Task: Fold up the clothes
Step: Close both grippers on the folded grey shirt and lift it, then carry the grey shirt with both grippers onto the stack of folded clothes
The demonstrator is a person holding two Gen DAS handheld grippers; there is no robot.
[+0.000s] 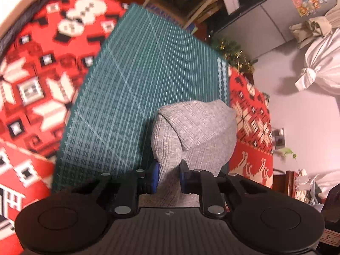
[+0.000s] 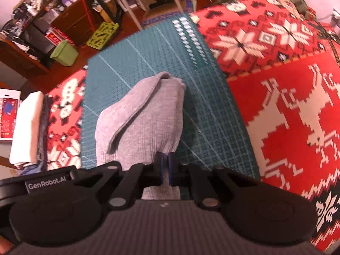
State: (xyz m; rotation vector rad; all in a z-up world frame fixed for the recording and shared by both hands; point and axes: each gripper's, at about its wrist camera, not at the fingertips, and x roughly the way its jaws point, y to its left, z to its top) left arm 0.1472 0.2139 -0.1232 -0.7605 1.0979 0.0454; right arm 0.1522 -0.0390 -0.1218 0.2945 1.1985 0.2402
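A grey ribbed knit garment (image 1: 197, 131) lies bunched and partly folded over on the green cutting mat (image 1: 131, 85). My left gripper (image 1: 169, 177) is shut on the garment's near edge, with cloth filling the gap between its blue pads. In the right wrist view the same grey garment (image 2: 144, 119) shows a folded flap across its top. My right gripper (image 2: 166, 167) is shut on the garment's near right edge, its blue pads almost touching. The green mat (image 2: 204, 114) lies under it.
A red and white patterned cloth (image 2: 286, 97) covers the table around the mat. A stack of folded white and dark clothes (image 2: 29, 127) sits at the table's left edge. Beyond the table are shelves, a green bin (image 2: 63, 53) and a white tied bag (image 1: 318, 63).
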